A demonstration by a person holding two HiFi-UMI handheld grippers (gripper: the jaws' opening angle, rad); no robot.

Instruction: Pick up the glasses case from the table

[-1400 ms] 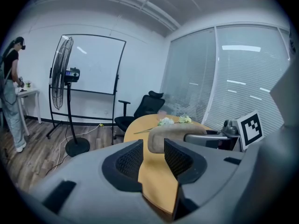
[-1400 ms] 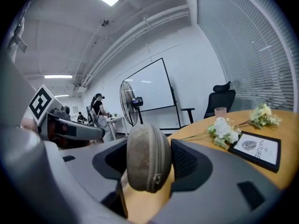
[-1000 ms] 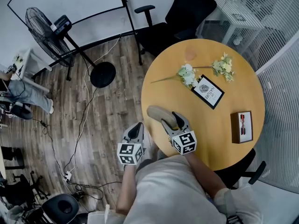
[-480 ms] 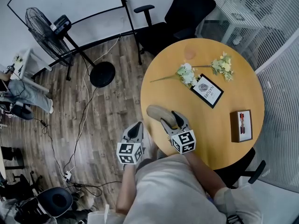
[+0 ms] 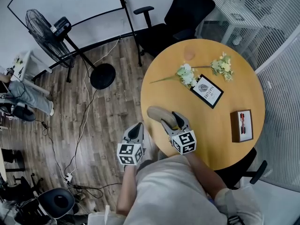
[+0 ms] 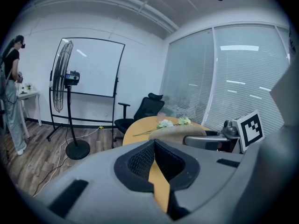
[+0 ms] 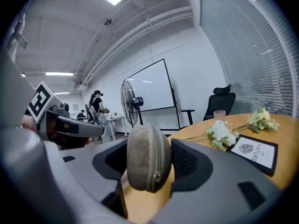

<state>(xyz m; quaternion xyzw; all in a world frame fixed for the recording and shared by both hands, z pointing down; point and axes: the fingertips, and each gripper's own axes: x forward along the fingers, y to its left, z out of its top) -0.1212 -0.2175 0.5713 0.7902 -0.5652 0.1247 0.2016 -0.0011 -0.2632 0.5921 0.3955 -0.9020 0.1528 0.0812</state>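
Observation:
The glasses case (image 5: 158, 112) is a tan oval zip case at the near left edge of the round wooden table (image 5: 211, 139). My right gripper (image 5: 169, 118) is shut on its near end. In the right gripper view the case (image 7: 147, 157) fills the gap, with both pads against its sides. Whether it rests on the table or hangs just above it, I cannot tell. My left gripper (image 5: 137, 127) is shut and empty, off the table's left edge and over the wooden floor. In the left gripper view its (image 6: 154, 148) pads meet.
On the table lie two sprays of white flowers (image 5: 187, 74), a black card (image 5: 207, 91), a pink cup (image 5: 190, 54) and a brown box with red pens (image 5: 242, 126). A black office chair (image 5: 183, 18) stands behind the table. A standing fan (image 5: 49, 32) and cables are on the floor at left.

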